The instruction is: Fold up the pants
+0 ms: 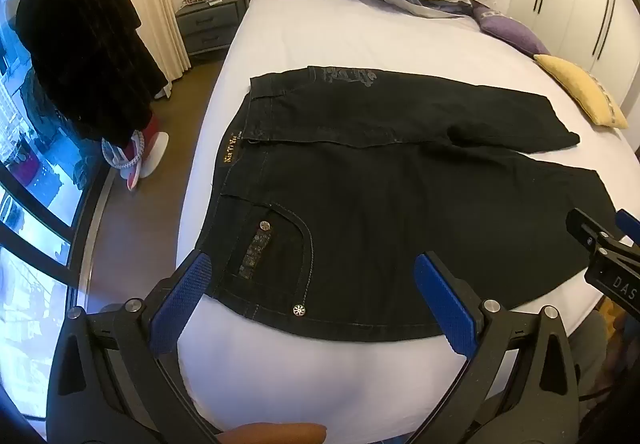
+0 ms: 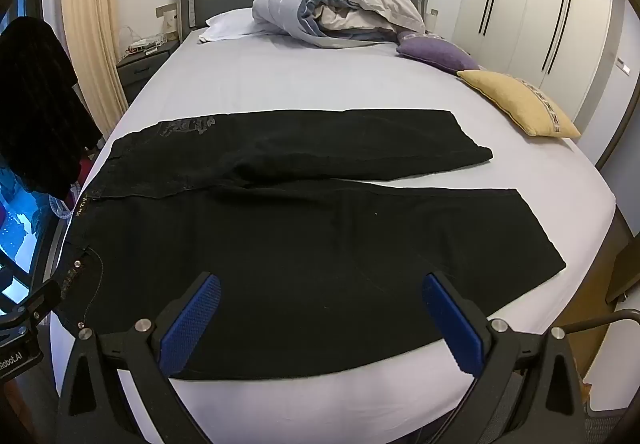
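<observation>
Black pants [image 2: 304,228] lie unfolded on the bed [image 2: 320,84] (legs apart); left gripper [image 1: 312,284] and right gripper [image 2: 320,308] hover spread, empty.

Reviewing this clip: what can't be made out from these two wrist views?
- Left wrist view: the gold lettering on the pants waistband is too small to read.
- Same view: the right gripper is cut off by the frame edge; its opening there is unclear.
- Right wrist view: items on the nightstand are too small to identify.
- Both views: the pants' underside is hidden against the bed.
</observation>
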{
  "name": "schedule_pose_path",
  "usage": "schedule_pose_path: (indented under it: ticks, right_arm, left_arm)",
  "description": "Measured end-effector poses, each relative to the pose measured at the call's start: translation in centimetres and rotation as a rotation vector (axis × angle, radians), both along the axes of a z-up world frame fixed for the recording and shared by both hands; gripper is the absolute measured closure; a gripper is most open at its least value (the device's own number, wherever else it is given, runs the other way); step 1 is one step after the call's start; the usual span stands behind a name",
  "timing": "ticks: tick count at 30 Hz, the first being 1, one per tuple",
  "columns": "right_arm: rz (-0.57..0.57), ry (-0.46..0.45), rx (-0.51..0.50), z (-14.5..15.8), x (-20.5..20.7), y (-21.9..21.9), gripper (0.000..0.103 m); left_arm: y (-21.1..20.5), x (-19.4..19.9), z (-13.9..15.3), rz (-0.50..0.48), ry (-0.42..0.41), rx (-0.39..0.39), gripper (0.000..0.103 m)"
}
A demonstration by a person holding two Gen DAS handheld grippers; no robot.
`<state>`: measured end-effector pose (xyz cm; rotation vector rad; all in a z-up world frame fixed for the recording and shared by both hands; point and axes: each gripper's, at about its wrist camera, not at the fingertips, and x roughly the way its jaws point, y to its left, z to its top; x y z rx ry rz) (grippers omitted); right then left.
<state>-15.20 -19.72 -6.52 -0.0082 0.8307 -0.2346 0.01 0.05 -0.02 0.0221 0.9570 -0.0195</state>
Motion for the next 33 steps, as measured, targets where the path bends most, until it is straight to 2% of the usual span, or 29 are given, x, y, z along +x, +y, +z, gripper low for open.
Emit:
schedule_pose_path:
  ticks: [12,33]
  right_arm:
    - [0.003,0.001,-0.007,0.2,0.1,0.0,0.0]
    - [0.01,0.025,-0.011,-1.1,0.3,0.3,0.0]
  left_arm:
    - [0.0,0.2,-0.2,-0.001,0.006,0.001,0.0]
    - [-0.2,0.0,-0.6,0.0,0.011,0.01,0.0]
